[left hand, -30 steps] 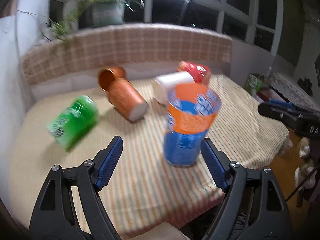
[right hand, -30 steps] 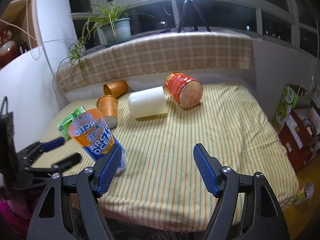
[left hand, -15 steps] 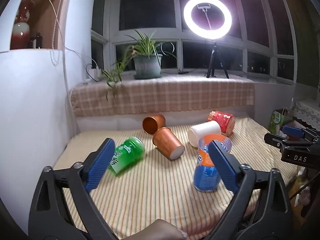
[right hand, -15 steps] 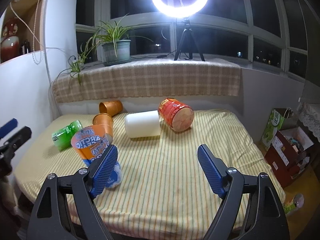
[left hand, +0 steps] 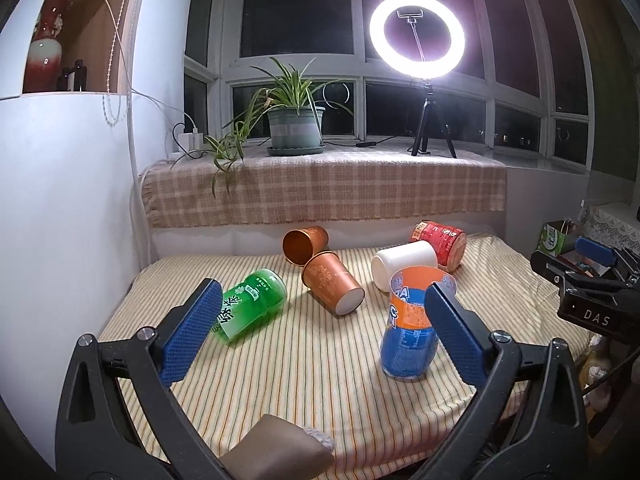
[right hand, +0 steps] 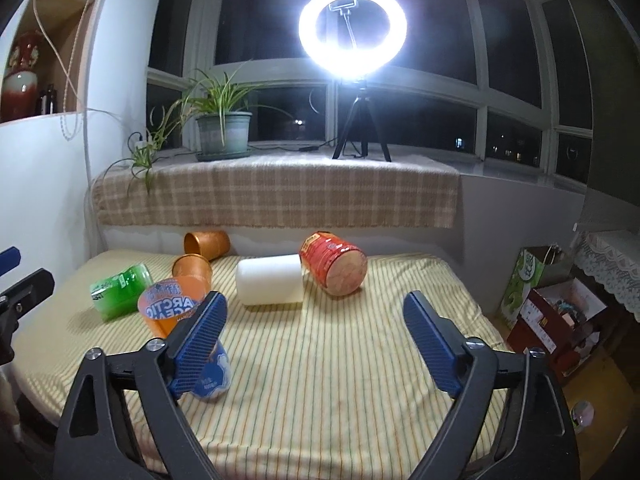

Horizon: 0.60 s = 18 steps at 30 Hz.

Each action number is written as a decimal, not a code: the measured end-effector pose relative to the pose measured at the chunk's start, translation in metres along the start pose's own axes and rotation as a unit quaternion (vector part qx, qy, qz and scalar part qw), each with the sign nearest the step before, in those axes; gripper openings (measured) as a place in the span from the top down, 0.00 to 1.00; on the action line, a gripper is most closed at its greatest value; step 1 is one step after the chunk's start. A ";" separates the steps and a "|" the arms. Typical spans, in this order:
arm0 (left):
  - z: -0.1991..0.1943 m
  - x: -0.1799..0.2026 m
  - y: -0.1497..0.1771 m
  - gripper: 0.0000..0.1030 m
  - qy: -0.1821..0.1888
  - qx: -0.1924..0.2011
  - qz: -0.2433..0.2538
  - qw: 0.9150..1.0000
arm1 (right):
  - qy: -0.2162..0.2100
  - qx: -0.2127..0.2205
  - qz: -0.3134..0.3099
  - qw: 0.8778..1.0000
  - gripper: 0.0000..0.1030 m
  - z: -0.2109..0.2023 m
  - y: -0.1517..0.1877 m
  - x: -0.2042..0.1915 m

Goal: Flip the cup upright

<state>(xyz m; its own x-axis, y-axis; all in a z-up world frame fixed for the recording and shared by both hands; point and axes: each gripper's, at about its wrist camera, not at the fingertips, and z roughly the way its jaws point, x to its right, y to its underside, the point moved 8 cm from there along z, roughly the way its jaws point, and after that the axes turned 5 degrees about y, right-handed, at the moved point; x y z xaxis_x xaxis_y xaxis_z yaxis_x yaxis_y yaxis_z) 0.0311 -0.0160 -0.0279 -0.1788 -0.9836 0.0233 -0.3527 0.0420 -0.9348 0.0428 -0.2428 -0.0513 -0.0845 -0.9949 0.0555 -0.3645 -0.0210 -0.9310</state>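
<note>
One orange-and-blue printed plastic cup [left hand: 412, 320] stands mouth-up on the striped bed [left hand: 304, 360]; five cups lie tipped. Both the left gripper [left hand: 320, 336] and right gripper [right hand: 316, 338] are wide apart, empty. Approach the green plastic cup [left hand: 252, 304] side-on, grip mid-wall, rotate slowly.

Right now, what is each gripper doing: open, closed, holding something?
Left gripper: jaws open, holding nothing.
Right gripper: jaws open, holding nothing.
</note>
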 end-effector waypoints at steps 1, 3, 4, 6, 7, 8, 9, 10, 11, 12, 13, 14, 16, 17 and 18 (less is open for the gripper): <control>-0.001 -0.001 0.000 0.00 -0.001 0.000 -0.001 1.000 | 0.001 0.003 0.002 1.000 0.06 0.000 -0.001 0.001; -0.001 -0.001 0.000 0.00 -0.003 0.001 -0.001 1.000 | 0.007 0.011 0.006 1.000 0.03 -0.002 -0.003 0.003; -0.001 -0.002 0.000 0.00 -0.004 0.001 -0.002 1.000 | 0.011 0.015 0.008 1.000 0.03 -0.003 -0.004 0.004; 0.000 -0.003 0.000 0.00 -0.007 -0.001 -0.002 1.000 | 0.015 0.018 0.011 1.000 0.03 -0.003 -0.005 0.004; 0.000 -0.003 0.000 0.00 -0.008 -0.002 -0.002 1.000 | 0.016 0.018 0.011 1.000 0.03 -0.003 -0.005 0.005; 0.000 -0.003 0.000 0.00 -0.008 -0.001 -0.002 1.000 | 0.016 0.018 0.011 1.000 0.03 -0.002 -0.005 0.004; -0.001 -0.004 0.001 0.00 -0.010 -0.001 -0.002 1.000 | 0.016 0.018 0.010 1.000 0.03 -0.002 -0.005 0.004; -0.001 -0.004 0.001 0.00 -0.011 -0.001 -0.002 1.000 | 0.017 0.019 0.010 1.000 0.03 -0.003 -0.005 0.004; 0.000 -0.004 0.000 0.00 -0.012 -0.002 -0.002 1.000 | 0.017 0.020 0.010 1.000 0.03 -0.003 -0.005 0.004; -0.001 -0.004 0.000 0.00 -0.013 -0.002 -0.001 1.000 | 0.017 0.020 0.009 1.000 0.03 -0.002 -0.006 0.004; -0.001 -0.004 0.000 0.00 -0.014 -0.002 0.000 1.000 | 0.017 0.021 0.008 1.000 0.03 -0.002 -0.006 0.004; 0.000 -0.004 0.000 0.00 -0.015 -0.003 0.000 1.000 | 0.017 0.021 0.007 1.000 0.03 -0.002 -0.006 0.003; 0.000 -0.004 0.000 0.00 -0.016 -0.003 0.001 1.000 | 0.018 0.022 0.007 1.000 0.03 -0.001 -0.007 0.004; 0.000 -0.004 0.000 0.00 -0.017 -0.004 0.000 1.000 | 0.018 0.022 0.007 1.000 0.03 -0.002 -0.006 0.004; 0.000 -0.005 0.000 0.00 -0.018 -0.003 -0.001 1.000 | 0.018 0.022 0.007 1.000 0.03 -0.002 -0.007 0.004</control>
<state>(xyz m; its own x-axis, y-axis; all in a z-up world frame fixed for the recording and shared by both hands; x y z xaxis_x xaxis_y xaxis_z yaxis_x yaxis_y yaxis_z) 0.0316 -0.0115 -0.0279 -0.1456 -0.9893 0.0130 -0.3592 0.0406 -0.9324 0.0434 -0.2461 -0.0443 -0.1226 -0.9910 0.0536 -0.3219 -0.0114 -0.9467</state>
